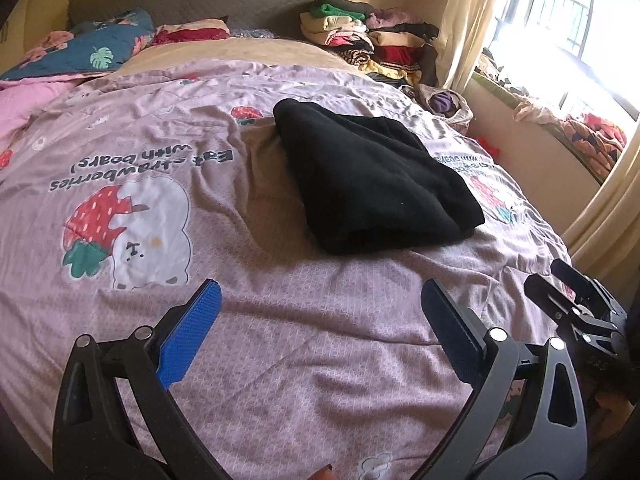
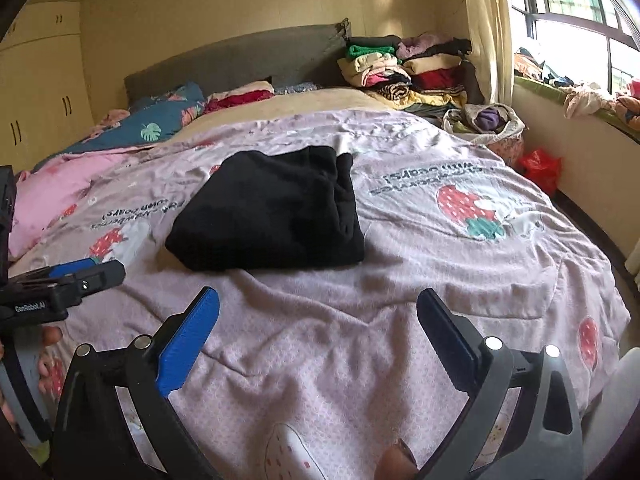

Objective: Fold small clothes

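1. Black garment (image 1: pixel 372 184) lies folded in a thick bundle on the bed's pink strawberry quilt (image 1: pixel 280 340). In the left wrist view it sits at 1 o'clock of the left tongs; in the right wrist view, at 11 o'clock of the right tongs.
2. Left tongs (image 1: pixel 320 332): jaws wide apart, nothing between them, only quilt below. Well clear of the garment.
3. Right tongs (image 2: pixel 318 340): jaws fully apart, empty, likewise clear of the bundle.
4. Judgement: this piece looks finished and let go; next item likely comes from elsewhere.
5. Stack of folded clothes (image 2: pixel 404 68) at 1 o'clock by the headboard; loose heap in a bag (image 2: pixel 486 118) at 2 o'clock near the window.
6. Risks: the bundle is plump and its top layer ridged on the right edge, so it may spring open if nudged. Wide jaws sweeping low could snag the wrinkled quilt and drag the bundle. Tongs sit close side by side; a crossing reach could knock them together.
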A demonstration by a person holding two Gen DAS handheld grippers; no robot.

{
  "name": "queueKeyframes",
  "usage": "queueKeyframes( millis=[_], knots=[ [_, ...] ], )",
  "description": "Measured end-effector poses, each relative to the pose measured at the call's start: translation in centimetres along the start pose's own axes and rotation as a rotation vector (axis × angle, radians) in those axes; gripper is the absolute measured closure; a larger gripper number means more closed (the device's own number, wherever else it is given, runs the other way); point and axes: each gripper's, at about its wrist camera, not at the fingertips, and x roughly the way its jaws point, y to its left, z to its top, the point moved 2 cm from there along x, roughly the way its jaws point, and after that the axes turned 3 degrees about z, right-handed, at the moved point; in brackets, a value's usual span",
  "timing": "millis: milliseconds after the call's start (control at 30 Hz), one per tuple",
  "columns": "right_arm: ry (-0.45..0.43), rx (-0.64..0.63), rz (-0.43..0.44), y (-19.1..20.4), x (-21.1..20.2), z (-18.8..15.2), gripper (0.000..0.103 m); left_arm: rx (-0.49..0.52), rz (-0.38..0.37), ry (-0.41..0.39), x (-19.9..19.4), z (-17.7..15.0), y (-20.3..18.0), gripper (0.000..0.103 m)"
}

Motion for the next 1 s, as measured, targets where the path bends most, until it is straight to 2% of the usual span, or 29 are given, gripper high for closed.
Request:
queueKeyframes(
  millis=[1000],
  knots=[
    [0.014, -0.004, -0.013, 0.09, 0.12, -0.20, 0.004, -0.007, 0.027, 0.023, 0.17, -0.23, 0.71, 0.009]
  ],
)
